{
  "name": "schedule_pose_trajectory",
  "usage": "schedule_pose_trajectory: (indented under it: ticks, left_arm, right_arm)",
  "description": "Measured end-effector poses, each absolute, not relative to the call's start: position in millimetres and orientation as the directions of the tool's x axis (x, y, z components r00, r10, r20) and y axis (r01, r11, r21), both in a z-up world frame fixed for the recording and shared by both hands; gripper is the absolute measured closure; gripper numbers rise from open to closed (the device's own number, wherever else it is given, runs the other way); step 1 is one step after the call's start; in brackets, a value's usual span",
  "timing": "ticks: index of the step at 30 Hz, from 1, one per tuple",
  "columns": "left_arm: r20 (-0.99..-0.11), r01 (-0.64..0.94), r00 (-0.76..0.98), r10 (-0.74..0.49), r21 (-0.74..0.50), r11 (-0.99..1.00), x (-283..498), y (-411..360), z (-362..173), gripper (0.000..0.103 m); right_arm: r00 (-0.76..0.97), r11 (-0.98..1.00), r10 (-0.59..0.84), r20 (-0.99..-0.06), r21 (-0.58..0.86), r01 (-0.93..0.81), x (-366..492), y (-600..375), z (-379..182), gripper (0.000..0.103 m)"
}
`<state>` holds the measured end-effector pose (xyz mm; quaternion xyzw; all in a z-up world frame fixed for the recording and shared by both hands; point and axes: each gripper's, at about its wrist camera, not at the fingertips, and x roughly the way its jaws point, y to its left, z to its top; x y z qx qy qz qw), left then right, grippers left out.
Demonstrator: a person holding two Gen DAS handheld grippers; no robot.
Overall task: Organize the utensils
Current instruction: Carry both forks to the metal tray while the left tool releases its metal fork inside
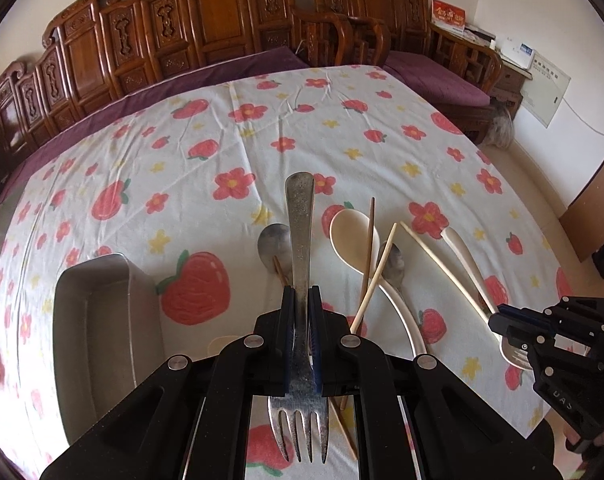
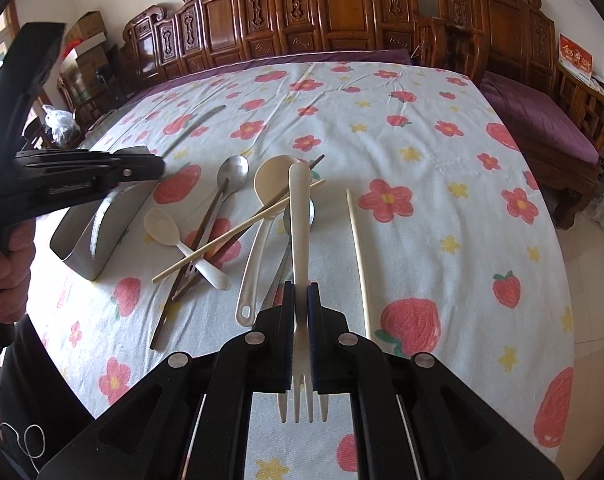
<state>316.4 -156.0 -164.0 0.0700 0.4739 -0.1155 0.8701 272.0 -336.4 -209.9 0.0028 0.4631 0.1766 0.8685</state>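
Carved wooden benches [image 2: 342, 12] w/ purple cushions line the back, behind a table under a strawberry-and-flower cloth [image 1: 222, 128]. Left gripper [image 1: 301, 300] is clamped on a metal fork [image 1: 300, 240]: handle sticks up past the jaws at frame centre, tines hang at the bottom, neck hidden btwn the pads. Right gripper [image 2: 301, 296] is clamped on a cream plastic fork [image 2: 299, 208] the same way, tines at the bottom.

Steel tray [image 1: 98, 320] sits lower left in the left view; its near end is cut off by the gripper body, inside mostly in shadow. In the right view the left gripper's body covers part of it.

Loose pile, centre of the right view: metal spoon [image 2: 234, 170], big cream spoon [image 2: 268, 184], small cream spoon [image 2: 162, 224], crossed light chopstick [image 2: 238, 232] and dark chopsticks [image 2: 206, 224]. Another light chopstick [image 2: 360, 256] lies apart to the right. Something metal under the plastic fork's handle, can't tell what. A hand [image 2: 10, 264] grips the left tool at the left edge, partly cut off.
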Motion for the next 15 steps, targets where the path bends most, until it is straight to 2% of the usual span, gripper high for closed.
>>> schedule_pose_trajectory:
  ticks: [15]
  left_arm:
    - [-0.798, 0.243, 0.579, -0.167, -0.026, 0.97, 288, -95, -130, 0.097]
  right_arm:
    - [0.53, 0.917, 0.331, -0.781, 0.133, -0.377, 262, -271, -186, 0.096]
